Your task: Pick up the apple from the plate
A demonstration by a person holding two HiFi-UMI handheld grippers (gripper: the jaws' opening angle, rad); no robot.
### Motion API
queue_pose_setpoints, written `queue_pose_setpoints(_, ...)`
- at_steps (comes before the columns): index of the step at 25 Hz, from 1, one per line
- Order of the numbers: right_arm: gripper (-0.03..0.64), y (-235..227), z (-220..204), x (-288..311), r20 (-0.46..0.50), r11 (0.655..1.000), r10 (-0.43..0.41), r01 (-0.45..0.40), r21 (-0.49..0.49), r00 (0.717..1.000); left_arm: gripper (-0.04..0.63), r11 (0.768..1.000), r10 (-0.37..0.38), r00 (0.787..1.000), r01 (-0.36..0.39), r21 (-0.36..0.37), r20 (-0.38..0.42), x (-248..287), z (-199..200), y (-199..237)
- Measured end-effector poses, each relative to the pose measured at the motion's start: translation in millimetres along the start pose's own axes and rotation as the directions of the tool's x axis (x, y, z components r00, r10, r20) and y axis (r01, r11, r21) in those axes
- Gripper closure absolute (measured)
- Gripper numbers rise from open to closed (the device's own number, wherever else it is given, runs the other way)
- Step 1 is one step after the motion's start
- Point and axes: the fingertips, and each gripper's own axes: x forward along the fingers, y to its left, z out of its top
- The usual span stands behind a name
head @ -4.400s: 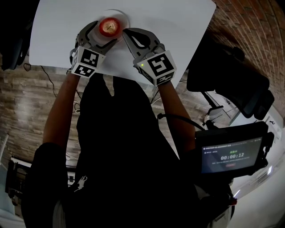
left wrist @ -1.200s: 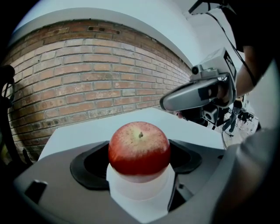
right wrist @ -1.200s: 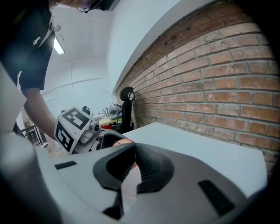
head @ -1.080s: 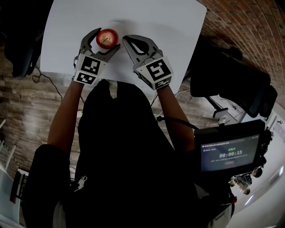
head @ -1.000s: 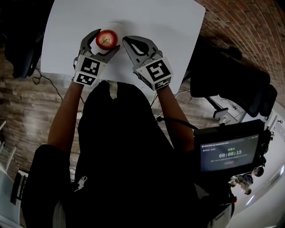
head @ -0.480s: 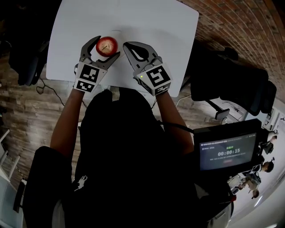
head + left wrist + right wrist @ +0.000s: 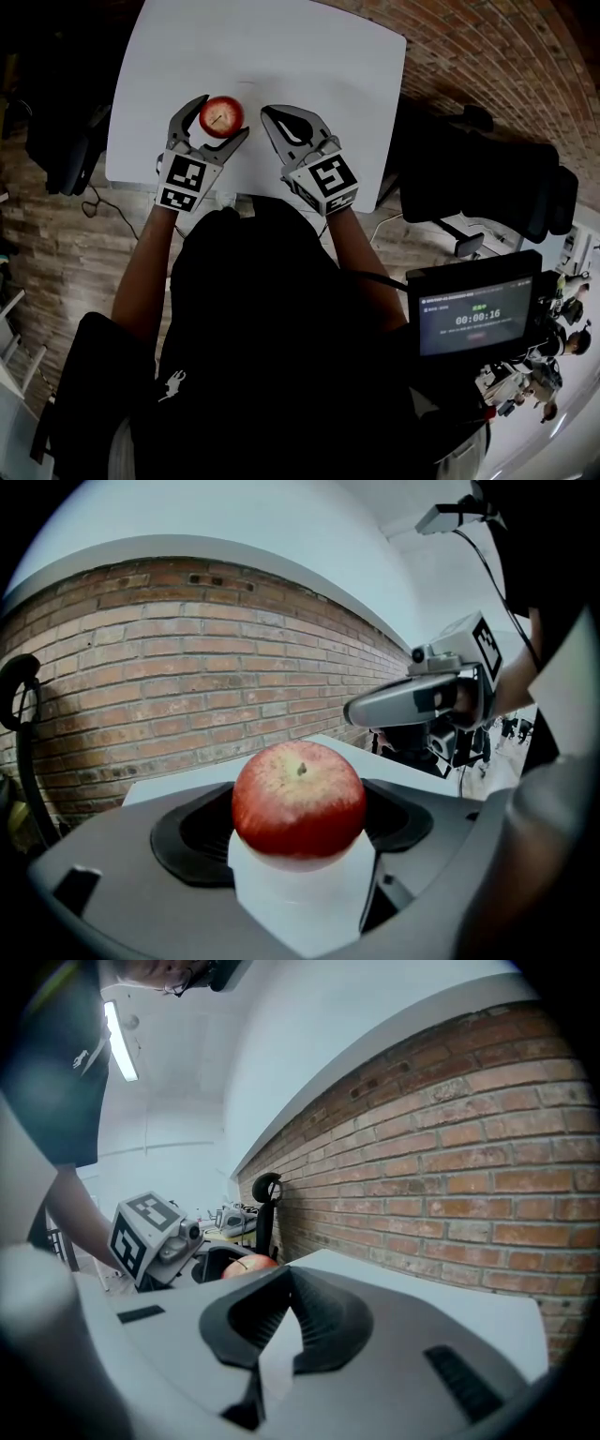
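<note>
Clamping the apple (image 7: 298,803) between its jaws, left gripper (image 7: 223,116); right gripper (image 7: 269,114) closed, empty

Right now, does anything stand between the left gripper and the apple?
Nothing visible does. The apple sits directly between the fingers of the left gripper, which close on it from both sides. The right gripper is shut and empty, off to the apple's side, not in between.

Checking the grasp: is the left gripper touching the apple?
Touching. The left gripper view shows the apple wedged between the black pads of the left gripper, with no gap on either side.
</note>
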Motion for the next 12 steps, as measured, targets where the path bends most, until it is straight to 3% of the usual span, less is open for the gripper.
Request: queue_pose_setpoints(12,0.614,0.2,26.6,-10.6,0.049,1.0,-0.013,0.013,-0.013,0.999,0.187,0.999,-0.007,0.999,0.006,0.033,0.035,-12.4,29.4,-2.0)
